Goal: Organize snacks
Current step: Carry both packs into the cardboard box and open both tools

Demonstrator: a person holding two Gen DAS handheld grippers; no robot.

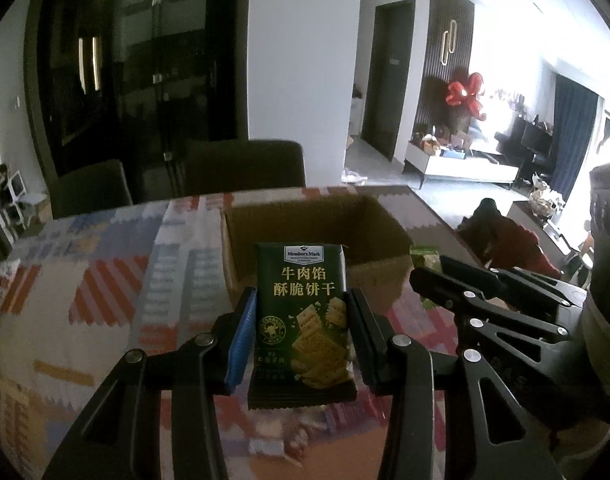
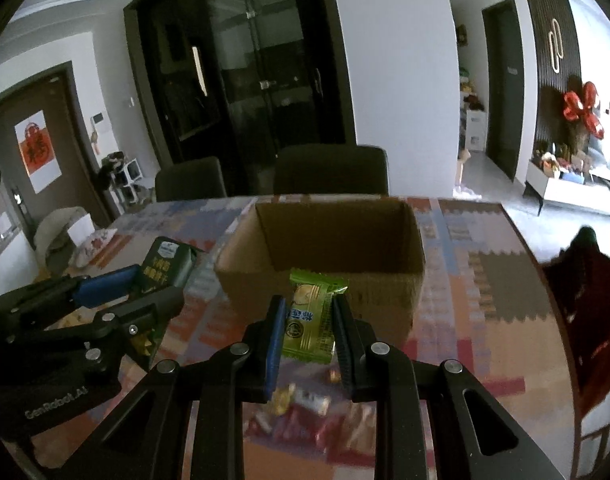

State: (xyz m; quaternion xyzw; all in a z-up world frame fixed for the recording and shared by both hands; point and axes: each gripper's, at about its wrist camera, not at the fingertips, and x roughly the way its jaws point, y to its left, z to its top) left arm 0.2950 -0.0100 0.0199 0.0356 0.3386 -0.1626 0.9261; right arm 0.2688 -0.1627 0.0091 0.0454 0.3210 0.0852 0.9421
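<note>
My left gripper (image 1: 301, 300) is shut on a dark green cracker packet (image 1: 303, 320) and holds it upright above the table, just in front of an open cardboard box (image 1: 381, 276). My right gripper (image 2: 308, 306) is shut on a light green snack packet (image 2: 311, 318), held above the table at the near wall of the same box (image 2: 385, 292). The left gripper with its dark green packet (image 2: 167, 264) shows at the left of the right wrist view. The right gripper (image 1: 425, 276) shows at the right of the left wrist view. Several loose wrapped snacks (image 2: 309, 408) lie below the right gripper.
The table has a patterned multicolour cloth (image 1: 105, 280). Two dark chairs (image 2: 331, 170) stand at the far edge. A red-draped chair (image 2: 589, 292) is at the right. A cushion (image 2: 95, 244) lies at the table's far left.
</note>
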